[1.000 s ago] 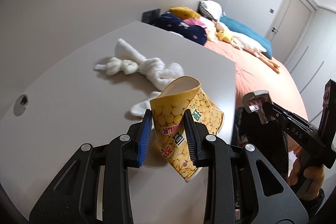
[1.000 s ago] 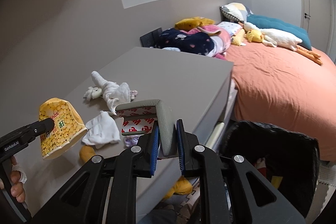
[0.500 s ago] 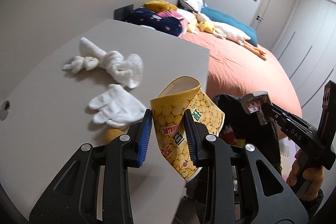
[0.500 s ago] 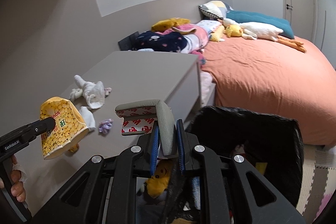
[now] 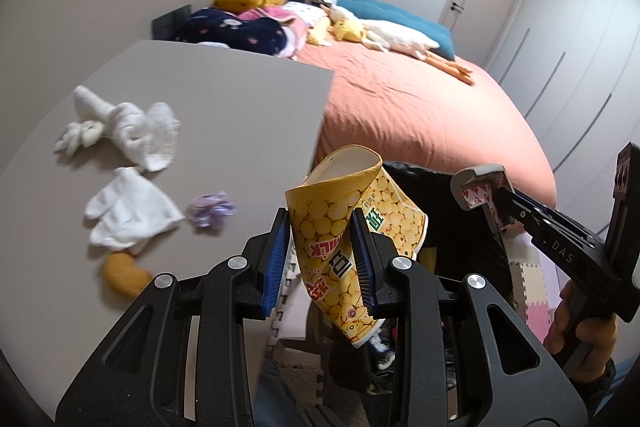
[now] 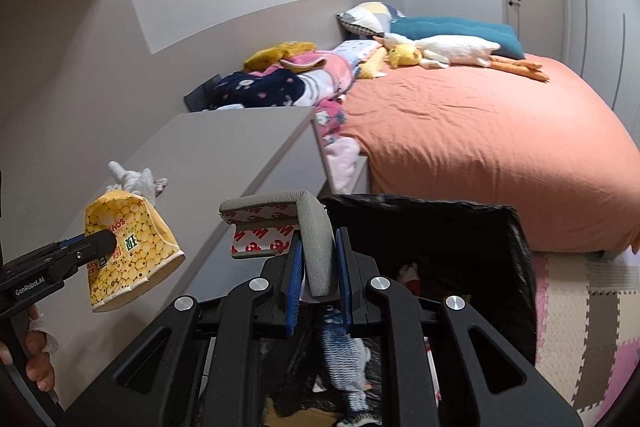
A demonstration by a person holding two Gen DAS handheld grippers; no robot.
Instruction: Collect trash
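Note:
My left gripper (image 5: 319,218) is shut on a crushed yellow paper cup (image 5: 394,223), held just off the right edge of the grey desk (image 5: 240,115). In the right wrist view the same cup (image 6: 132,247) hangs at the left in the left gripper (image 6: 100,241). My right gripper (image 6: 318,241) is shut on a grey foam corner guard (image 6: 280,201) with red-printed tape on its inner face. It hovers over the near rim of a bin lined with a black bag (image 6: 440,227). The left wrist view shows the guard (image 5: 476,179) and the bin (image 5: 460,231) behind the cup.
On the desk lie two white cloth items (image 5: 128,131) (image 5: 124,215), a purple scrunchie (image 5: 210,213) and a small tan lump (image 5: 122,273). An orange bed (image 6: 480,147) with pillows and plush toys stands beyond. Foam puzzle mats (image 6: 580,327) cover the floor. The bin holds several items.
Both grippers have carried their items to the right, off the desk. The black bin has come in under the right gripper, and the desk has slid to the left in both views.

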